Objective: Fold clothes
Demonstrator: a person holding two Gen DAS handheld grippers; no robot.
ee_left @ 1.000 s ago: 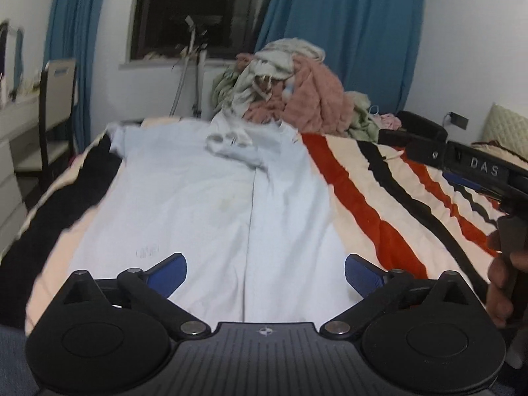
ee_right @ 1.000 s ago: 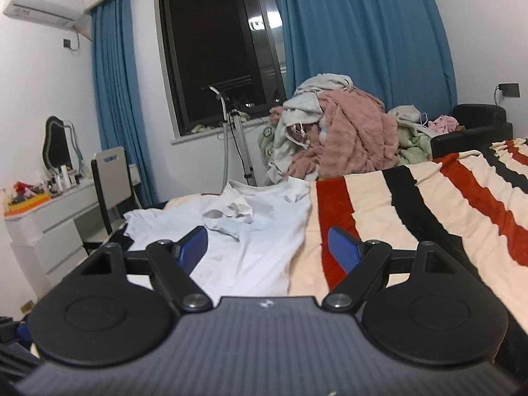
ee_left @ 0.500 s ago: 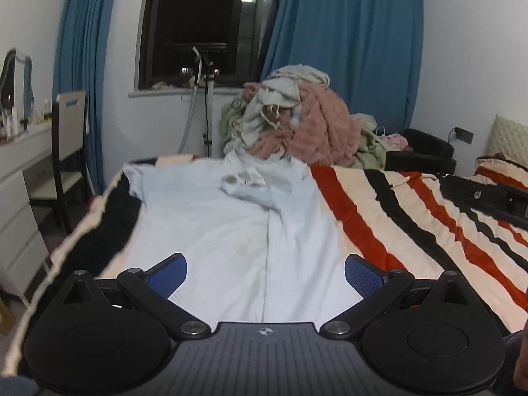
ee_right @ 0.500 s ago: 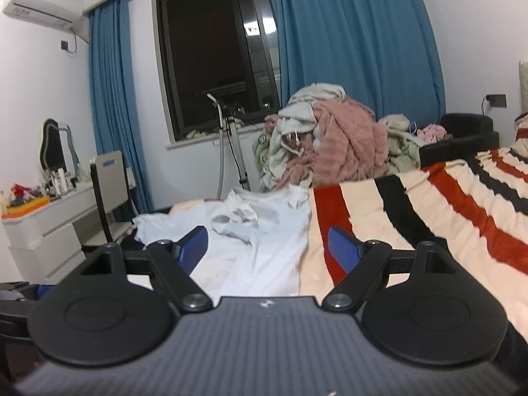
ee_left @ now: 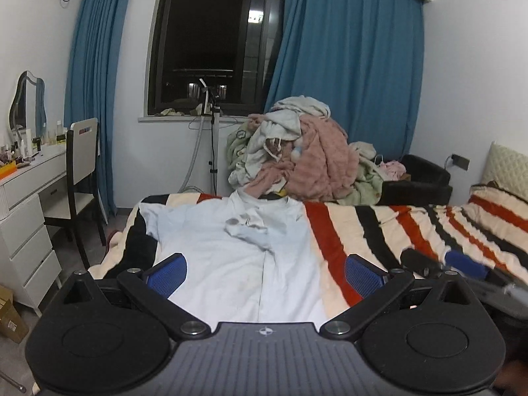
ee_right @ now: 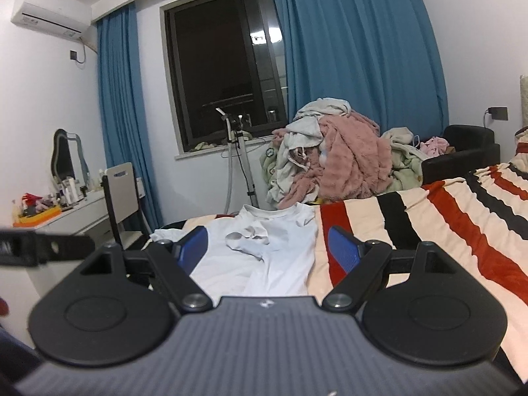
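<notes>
A pale blue T-shirt (ee_left: 231,257) lies spread on the striped blanket, collar toward the far end, with one sleeve (ee_left: 246,229) folded in over the chest. It also shows in the right wrist view as the same T-shirt (ee_right: 274,250). My left gripper (ee_left: 264,272) hangs open above the shirt's near hem, with nothing between its blue pads. My right gripper (ee_right: 268,247) is open too, held above the bed's near edge. The right gripper (ee_left: 462,265) appears blurred at the right of the left wrist view.
The striped blanket (ee_left: 379,231) covers the bed. A heap of clothes (ee_left: 297,158) is piled beyond the far end. A white desk (ee_left: 29,198) and chair (ee_left: 81,165) stand at the left, a black armchair (ee_left: 419,181) at the far right.
Both grippers have risen and tilted up, so more of the window and curtains shows and the shirt sits lower and farther. Both stay open.
</notes>
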